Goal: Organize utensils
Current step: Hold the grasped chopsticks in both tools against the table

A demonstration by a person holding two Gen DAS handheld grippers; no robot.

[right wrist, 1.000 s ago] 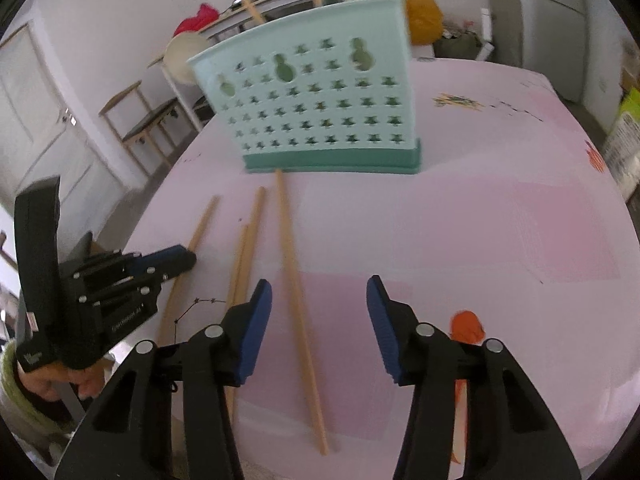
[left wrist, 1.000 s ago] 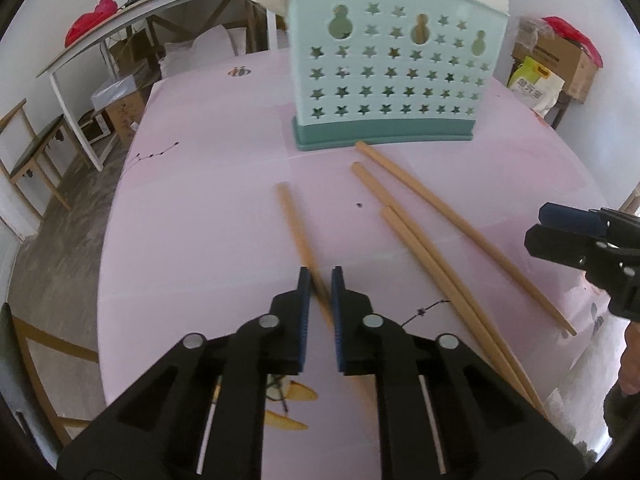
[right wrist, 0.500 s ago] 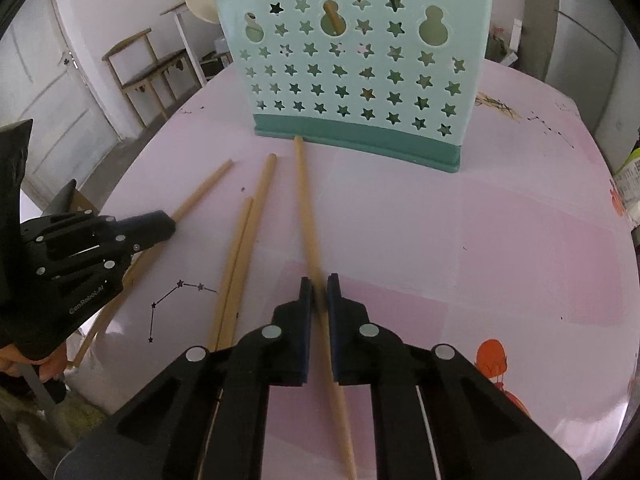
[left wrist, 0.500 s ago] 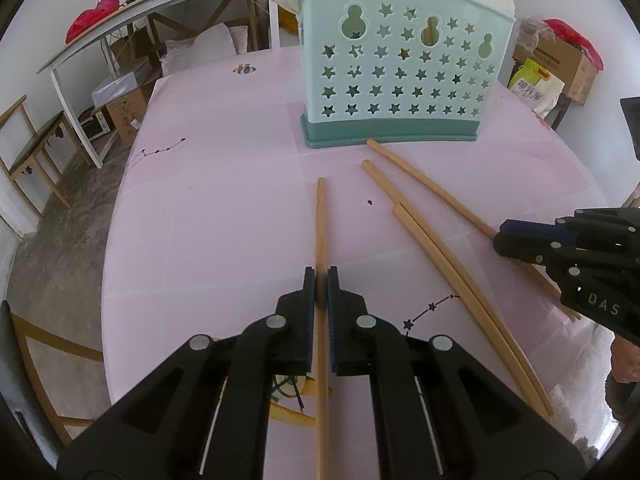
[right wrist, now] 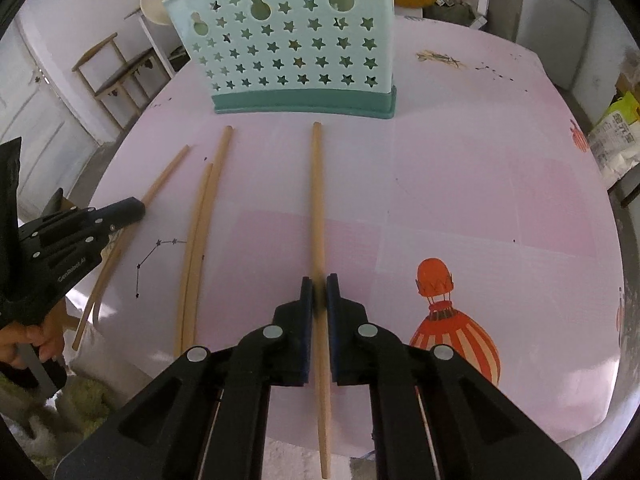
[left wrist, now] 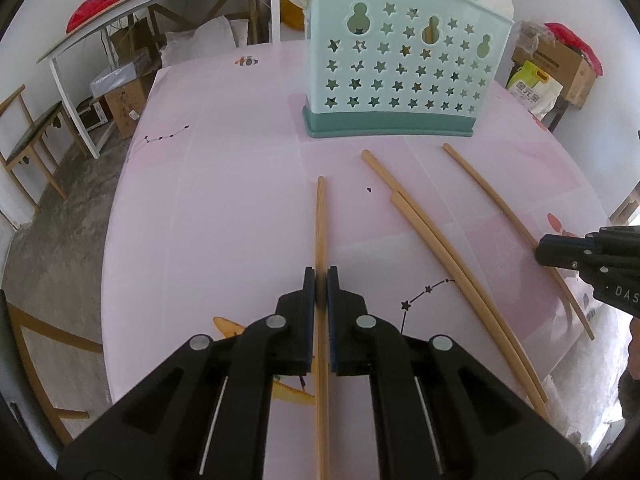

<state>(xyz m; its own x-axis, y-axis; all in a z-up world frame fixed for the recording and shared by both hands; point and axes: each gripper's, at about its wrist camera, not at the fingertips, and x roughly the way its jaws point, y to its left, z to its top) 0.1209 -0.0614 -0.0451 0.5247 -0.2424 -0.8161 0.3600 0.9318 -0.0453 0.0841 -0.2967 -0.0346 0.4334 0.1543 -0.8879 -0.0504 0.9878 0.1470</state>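
Observation:
A mint-green utensil holder (left wrist: 400,68) (right wrist: 288,40) with star holes stands upright at the far side of the pink table (left wrist: 220,200) (right wrist: 460,180). My left gripper (left wrist: 320,276) is shut on a wooden chopstick (left wrist: 320,220) that runs straight ahead toward the holder. My right gripper (right wrist: 319,280) is shut on another chopstick (right wrist: 317,200), also pointing at the holder. Two more chopsticks (left wrist: 440,248) (right wrist: 204,216) lie side by side on the table between the grippers. Each gripper shows in the other's view: the right gripper (left wrist: 546,248) at the right edge, the left gripper (right wrist: 132,210) at the left edge.
A white bowl (right wrist: 160,0) and utensil handles show behind the holder. Beyond the table stand a white workbench with a red bag (left wrist: 100,4), wooden chairs (left wrist: 24,140) and cardboard boxes (left wrist: 560,60). A hand (right wrist: 36,340) grips the left tool's handle. The table's near edge lies just under both grippers.
My right gripper went from wide open over its chopstick to shut on it. The left jaws closed fully, and its chopstick swung from slanted to straight ahead.

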